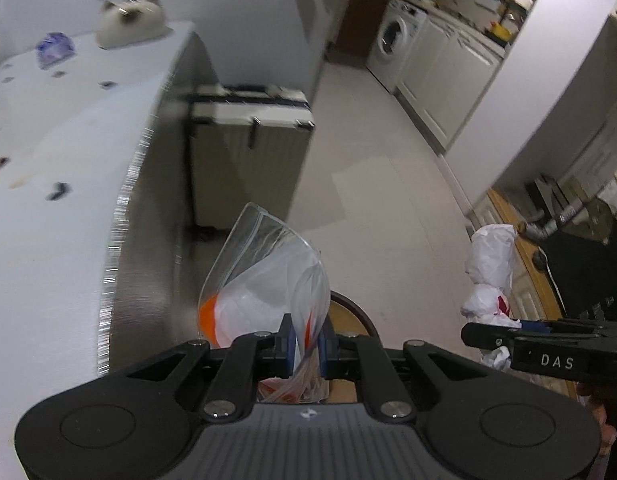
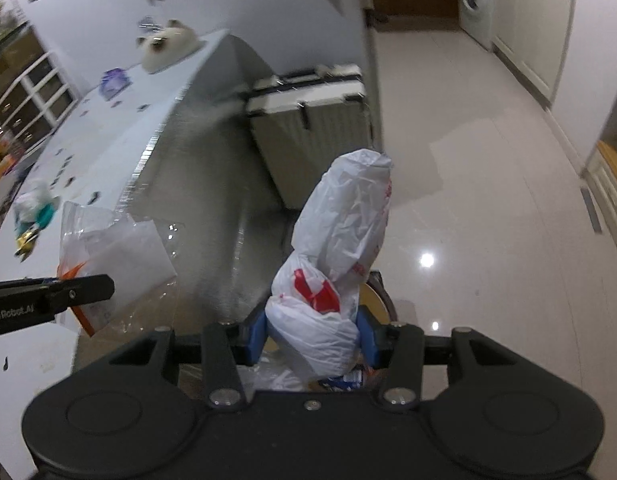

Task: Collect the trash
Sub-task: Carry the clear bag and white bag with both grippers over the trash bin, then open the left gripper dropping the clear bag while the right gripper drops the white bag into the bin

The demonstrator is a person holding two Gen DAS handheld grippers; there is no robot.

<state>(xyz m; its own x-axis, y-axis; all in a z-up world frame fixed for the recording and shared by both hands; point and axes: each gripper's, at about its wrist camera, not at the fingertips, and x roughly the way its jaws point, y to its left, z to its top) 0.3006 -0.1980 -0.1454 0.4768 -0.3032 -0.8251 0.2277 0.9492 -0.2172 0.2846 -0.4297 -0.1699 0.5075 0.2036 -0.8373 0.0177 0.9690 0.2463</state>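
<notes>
Holding two pieces of trash, one in each gripper, and I'm carrying both out past the table edge. My left gripper [image 1: 306, 344] is pinching a clear zip-top bag [image 1: 264, 276] with something white and orange inside; the blue pads are nearly together on the thin plastic, and the bag is sticking up toward 12 o'clock from the jaws. My right gripper [image 2: 312, 338] is clamping a knotted white plastic bag with red print [image 2: 340, 248]; the jaws are standing wider because the bundle is bulky, and its long axis is running up toward 12 to 1 o'clock.

Seen from the left wrist, the right gripper and its bag are sitting at 3 o'clock, near but apart. Seen from the right wrist, the zip-top bag is at 9 o'clock.

Directly under both sets of fingers I'm seeing a round dark-rimmed opening [image 1: 350, 308], probably a bin, mostly hidden by the bags and the gripper bodies. I judge that this is the drop target: both loads are hanging roughly over it, the right one looking more centred. The white table [image 1: 60, 152] is running off at 9 to 11 o'clock, with scraps still lying on it. A hard-shell suitcase [image 1: 248, 152] is standing at 12 o'clock beyond the table end.
</notes>
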